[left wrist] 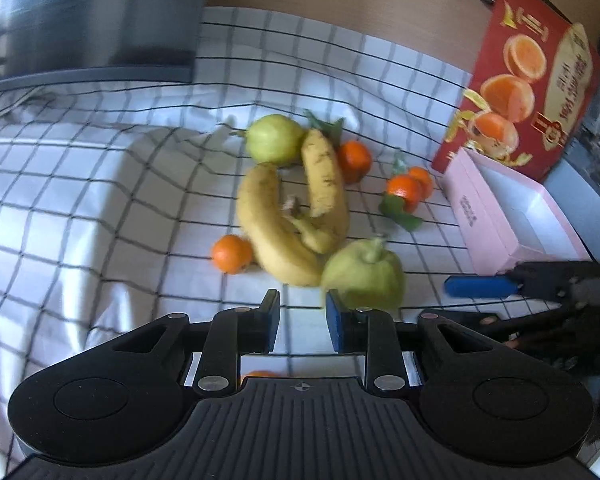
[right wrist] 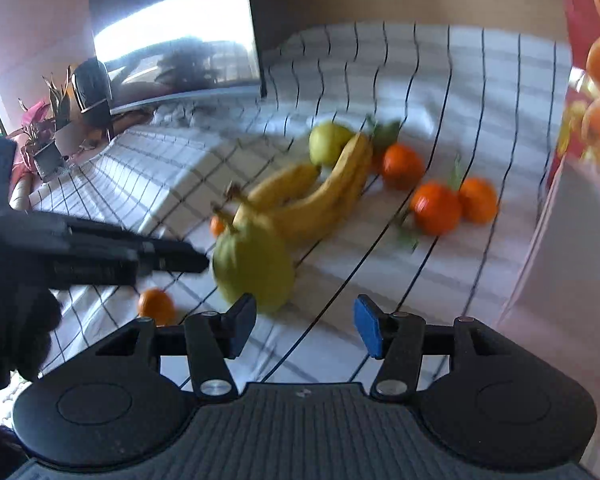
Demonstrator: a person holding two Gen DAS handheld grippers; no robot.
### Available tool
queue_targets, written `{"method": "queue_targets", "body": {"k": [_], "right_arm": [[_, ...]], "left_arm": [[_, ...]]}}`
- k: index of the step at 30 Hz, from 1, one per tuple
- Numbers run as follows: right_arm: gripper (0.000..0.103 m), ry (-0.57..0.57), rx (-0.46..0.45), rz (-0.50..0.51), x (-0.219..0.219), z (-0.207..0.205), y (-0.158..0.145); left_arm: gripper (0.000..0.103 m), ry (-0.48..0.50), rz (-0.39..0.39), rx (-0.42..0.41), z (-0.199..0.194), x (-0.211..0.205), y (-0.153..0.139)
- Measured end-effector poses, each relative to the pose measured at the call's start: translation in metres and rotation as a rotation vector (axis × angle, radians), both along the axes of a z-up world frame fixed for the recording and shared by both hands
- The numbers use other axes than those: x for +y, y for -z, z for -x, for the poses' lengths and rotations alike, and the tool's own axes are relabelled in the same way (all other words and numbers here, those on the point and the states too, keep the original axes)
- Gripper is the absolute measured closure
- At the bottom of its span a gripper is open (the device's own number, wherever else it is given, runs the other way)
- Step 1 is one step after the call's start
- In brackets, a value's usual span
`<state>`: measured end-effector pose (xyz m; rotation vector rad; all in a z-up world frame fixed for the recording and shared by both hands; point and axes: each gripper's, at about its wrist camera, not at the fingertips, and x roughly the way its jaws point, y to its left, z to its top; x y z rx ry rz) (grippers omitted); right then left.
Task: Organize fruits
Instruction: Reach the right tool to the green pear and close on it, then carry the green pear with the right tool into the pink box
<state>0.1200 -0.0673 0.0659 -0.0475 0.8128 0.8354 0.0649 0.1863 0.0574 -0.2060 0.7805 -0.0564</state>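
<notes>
On my left sits a dark monitor (left wrist: 100, 20); my left gripper (left wrist: 302, 320) is at its narrowest, holding nothing. Mid-cloth (left wrist: 80, 200) lie spotted yellow bananas (left wrist: 276, 224), unobstructed. My right gripper (right wrist: 306, 328) is parted, empty; a pink box (left wrist: 512, 216) stands rightmost

from my seat the checked tablecloth (left wrist: 100, 208) reads as soft matt cloth, creased. the bananas (left wrist: 284, 216) at its centre look smooth with dark speckles. at 2 o'clock the red box (left wrist: 540, 92) is glossy printed card; the pink box (left wrist: 496, 216) matt card. my left gripper (left wrist: 302, 322) is matt black plastic, ribbed, with shiny metal pins.
</notes>
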Motion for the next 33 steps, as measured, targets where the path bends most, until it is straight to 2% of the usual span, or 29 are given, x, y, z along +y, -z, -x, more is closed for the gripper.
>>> {"method": "queue_targets", "body": {"k": [3, 4, 6, 10, 13, 18, 22, 24, 27, 30, 32, 33], "right_arm": [[0.048, -0.019, -0.023, -0.008, 0.022, 0.004, 0.007], [0.043, -0.028, -0.035, -0.009, 0.030, 0.005, 0.007], [0.041, -0.041, -0.060, -0.012, 0.047, 0.003, 0.009], [0.041, -0.052, -0.066, 0.031, 0.067, -0.009, 0.015], [0.044, -0.067, -0.070, 0.063, 0.071, -0.009, 0.013], [0.044, -0.042, -0.069, 0.062, 0.045, 0.005, 0.003], [0.044, 0.001, -0.069, 0.076, 0.016, 0.019, -0.004], [0.044, 0.035, -0.063, 0.084, 0.000, 0.027, -0.005], [0.044, 0.087, -0.055, 0.105, -0.022, 0.038, -0.003], [0.044, 0.142, -0.047, 0.125, -0.045, 0.050, 0.000], [0.044, 0.172, -0.039, 0.129, -0.058, 0.056, 0.002], [0.044, 0.190, -0.037, 0.129, -0.067, 0.060, 0.002]], "left_arm": [[0.075, -0.047, -0.011, 0.015, 0.014, 0.012, -0.002], [0.075, -0.063, -0.010, 0.021, 0.020, 0.017, -0.002], [0.075, -0.088, 0.006, 0.037, 0.030, 0.026, -0.003], [0.075, -0.091, 0.040, 0.084, 0.047, 0.033, 0.000], [0.075, -0.063, -0.014, 0.103, 0.051, 0.023, 0.005], [0.075, -0.040, -0.001, 0.069, 0.043, 0.007, 0.007], [0.073, -0.048, -0.068, 0.061, 0.031, -0.004, 0.009], [0.072, -0.052, -0.103, 0.076, 0.025, -0.008, 0.010], [0.064, -0.031, -0.121, 0.114, 0.018, -0.012, 0.015], [0.064, 0.015, -0.161, 0.177, 0.012, -0.023, 0.025], [0.064, 0.024, -0.194, 0.168, 0.013, -0.030, 0.026], [0.064, 0.027, -0.183, 0.163, 0.014, -0.032, 0.025]]}}
